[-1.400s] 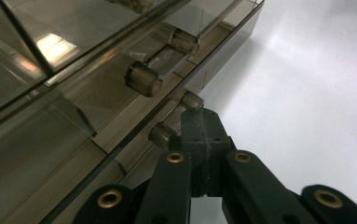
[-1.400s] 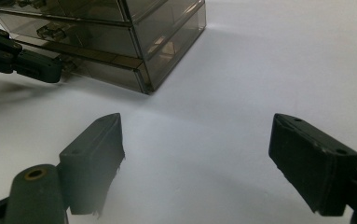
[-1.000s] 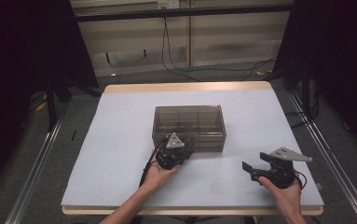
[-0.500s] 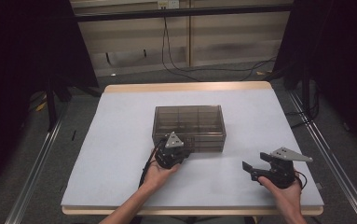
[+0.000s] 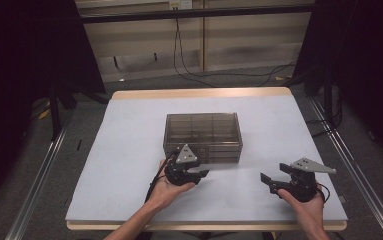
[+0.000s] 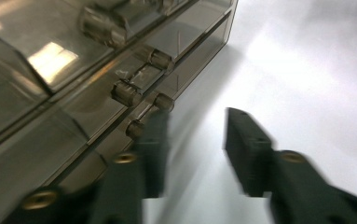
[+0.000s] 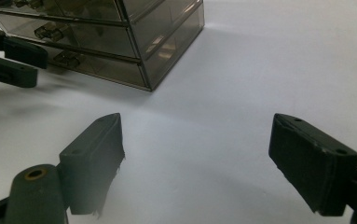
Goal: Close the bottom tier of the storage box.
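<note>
White table (image 5: 129,150): smoky drawer box (image 5: 202,131), drawers shut, contents unclear.

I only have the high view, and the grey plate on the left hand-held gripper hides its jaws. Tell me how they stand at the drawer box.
Observer: The left hand-held gripper's jaws have just been opening; its own view shows them apart, with only bare table between them.
Operator: Report the nearest drawer handle.
Observer: The bottom drawer's handle on the drawer box sits just beside one jaw, outside the gap. Whether they touch is too blurred to tell.
Operator: Now the right one.
Observer: The right hand-held gripper is wide open, holds nothing, and stands apart from the box's corner.
</note>
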Demonstrator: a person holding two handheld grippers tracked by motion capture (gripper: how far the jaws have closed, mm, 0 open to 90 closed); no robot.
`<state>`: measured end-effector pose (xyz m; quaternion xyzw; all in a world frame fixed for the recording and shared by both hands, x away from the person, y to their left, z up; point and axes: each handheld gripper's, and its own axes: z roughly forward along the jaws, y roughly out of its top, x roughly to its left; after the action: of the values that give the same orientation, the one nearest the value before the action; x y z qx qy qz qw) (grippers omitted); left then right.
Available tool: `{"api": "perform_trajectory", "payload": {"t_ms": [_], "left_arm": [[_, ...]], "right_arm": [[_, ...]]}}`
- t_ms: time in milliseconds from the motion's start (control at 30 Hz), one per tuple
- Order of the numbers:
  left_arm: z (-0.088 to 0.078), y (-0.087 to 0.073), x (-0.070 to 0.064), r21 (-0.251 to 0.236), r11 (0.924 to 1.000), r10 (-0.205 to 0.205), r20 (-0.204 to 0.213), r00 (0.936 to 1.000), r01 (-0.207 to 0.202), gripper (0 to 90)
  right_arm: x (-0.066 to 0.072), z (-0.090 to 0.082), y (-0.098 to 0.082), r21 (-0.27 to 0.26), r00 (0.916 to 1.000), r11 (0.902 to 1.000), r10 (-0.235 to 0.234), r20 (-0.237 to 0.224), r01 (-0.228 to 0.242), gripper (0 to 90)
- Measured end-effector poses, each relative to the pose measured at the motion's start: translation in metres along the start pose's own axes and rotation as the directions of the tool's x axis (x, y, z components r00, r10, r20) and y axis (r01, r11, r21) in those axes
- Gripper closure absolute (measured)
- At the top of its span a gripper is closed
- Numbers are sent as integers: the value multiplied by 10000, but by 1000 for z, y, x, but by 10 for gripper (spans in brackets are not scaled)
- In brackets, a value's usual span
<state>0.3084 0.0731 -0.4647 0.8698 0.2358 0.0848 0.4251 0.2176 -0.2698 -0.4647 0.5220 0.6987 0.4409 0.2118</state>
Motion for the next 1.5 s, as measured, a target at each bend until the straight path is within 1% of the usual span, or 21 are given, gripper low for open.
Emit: {"api": "perform_trajectory", "payload": {"t_ms": [100, 167, 233, 300, 400, 433, 500, 633, 700, 767, 800, 867, 933, 967, 1000, 1033, 1100, 1200, 1300, 1367, 1500], "left_arm": [[-9, 0, 0, 58, 10000, 51, 21, 10000, -52, 350], [-14, 0, 0, 198, 9996, 213, -98, 9997, -211, 270], [-18, -1, -2, 144, 9995, 296, -201, 9994, -293, 197], [-28, -3, -1, 54, 9998, 202, -366, 9991, -200, 135], [-34, -6, 0, -57, 9999, 125, -476, 9988, -127, 82], [-41, -9, 2, -33, 9999, -123, -495, 9987, 121, 71], [-45, -11, 2, -111, 9999, -106, -600, 9981, 99, 70], [-64, -16, 8, -241, 9997, -7, -714, 9974, -10, 48], [-67, -18, 9, -273, 9996, -72, -682, 9976, 54, 44], [-73, -23, 12, -268, 9993, 242, -624, 9978, -259, 36], [-77, -30, 13, -186, 9996, 184, -722, 9972, -197, 35], [-80, -33, 15, -148, 9996, 247, -757, 9968, -259, 34], [-90, -41, 17, -175, 9998, 24, -849, 9964, -39, 35], [-90, -41, 17, -175, 9998, 24, -849, 9964, -39, 35], [-93, -43, 17, -209, 9997, -154, -825, 9965, 138, 35], [-98, -44, 18, -57, 9999, -109, -966, 9953, 104, 35], [-105, -48, 17, -102, 9995, -295, -1018, 9944, 287, 35], [-120, -59, 13, -153, 9997, -202, -1189, 9927, 186, 34], [-127, -66, 11, -119, 9996, -253, -1310, 9911, 239, 35], [-136, -77, 9, 91, 9998, -149, -1192, 9928, 161, 35], [-142, -87, 11, -236, 9991, -391, -1350, 9901, 363, 35]], "right_arm": [[0, 0, 0, 1, 10000, 10000, -11, 0, 11, 173], [0, 0, 0, 7, 10000, 10000, -12, 14, 12, 172], [0, 1, 0, 1, 10000, 10000, -15, 13, 15, 171], [0, 2, 0, 40, 10000, 10000, -16, -14, 16, 169], [1, 2, 0, 78, 10000, 10000, 11, -33, -10, 159], [1, 2, 0, 77, 10000, 10000, 4, -61, -3, 157], [1, 3, 0, 89, 10000, 10000, -6, -59, 7, 155], [2, 4, 0, 165, 10000, 9999, -49, -40, 49, 127], [2, 5, 0, 203, 9999, 9998, -82, -115, 84, 118], [2, 5, 1, 201, 9998, 9998, -77, -165, 81, 106], [2, 5, 1, 188, 9998, 9998, -61, -187, 65, 102], [2, 5, 1, 201, 9998, 9998, -69, -191, 73, 97], [2, 5, 1, 237, 9998, 9997, -106, -192, 111, 94], [2, 5, 1, 236, 9998, 9997, -85, -183, 89, 94], [2, 5, 1, 236, 9998, 9997, -85, -183, 89, 94], [1, 5, 1, 239, 9998, 9997, -72, -190, 76, 94], [1, 5, 0, 226, 9998, 9997, -71, -172, 75, 94], [-1, 4, 0, 229, 9999, 9997, -61, -105, 63, 94], [-1, 3, 0, 236, 9999, 9997, -54, -88, 56, 94], [-1, 3, -1, 215, 10000, 9998, -54, -51, 56, 94], [0, 4, -1, 279, 10000, 9996, -69, -71, 71, 94]]}}
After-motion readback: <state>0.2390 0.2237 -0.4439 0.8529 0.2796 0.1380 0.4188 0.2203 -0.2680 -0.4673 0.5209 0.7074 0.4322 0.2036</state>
